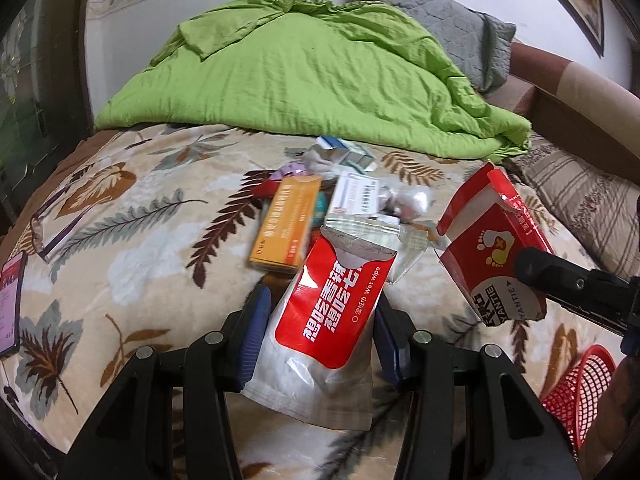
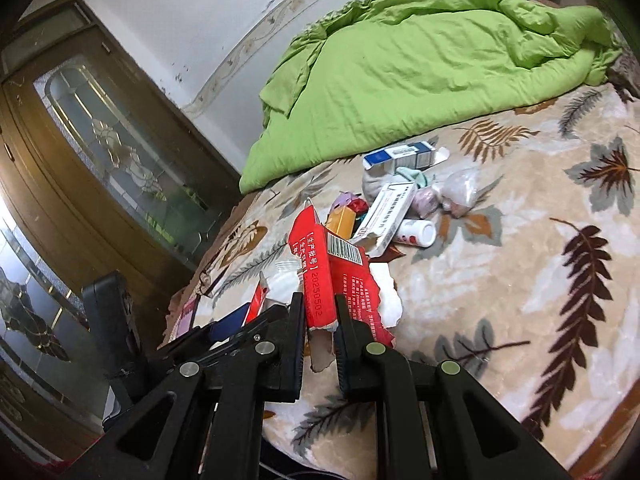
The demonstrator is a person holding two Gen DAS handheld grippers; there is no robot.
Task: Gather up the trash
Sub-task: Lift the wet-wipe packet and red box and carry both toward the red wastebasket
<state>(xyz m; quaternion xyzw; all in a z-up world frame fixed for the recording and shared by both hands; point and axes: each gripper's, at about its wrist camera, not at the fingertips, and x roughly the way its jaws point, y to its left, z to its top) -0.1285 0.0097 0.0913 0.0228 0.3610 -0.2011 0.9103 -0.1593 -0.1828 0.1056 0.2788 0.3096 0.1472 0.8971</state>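
My left gripper (image 1: 320,312) is shut on a red and white wet wipe packet (image 1: 324,312), held above the leaf-patterned bed. My right gripper (image 2: 320,312) is shut on a torn red carton (image 2: 332,280), which also shows in the left wrist view (image 1: 496,252) at the right, lifted off the bed. Behind them lies a pile of trash: an orange box (image 1: 288,224), a white box (image 2: 386,210), a blue and white box (image 2: 404,156), a small white bottle (image 2: 416,233) and a crumpled clear bag (image 2: 460,190).
A red mesh basket (image 1: 580,392) stands at the lower right beside the bed. A green quilt (image 1: 312,76) covers the far half of the bed. Glasses (image 1: 48,232) and a phone (image 1: 10,300) lie at the left. A wooden door (image 2: 92,148) is beyond the bed.
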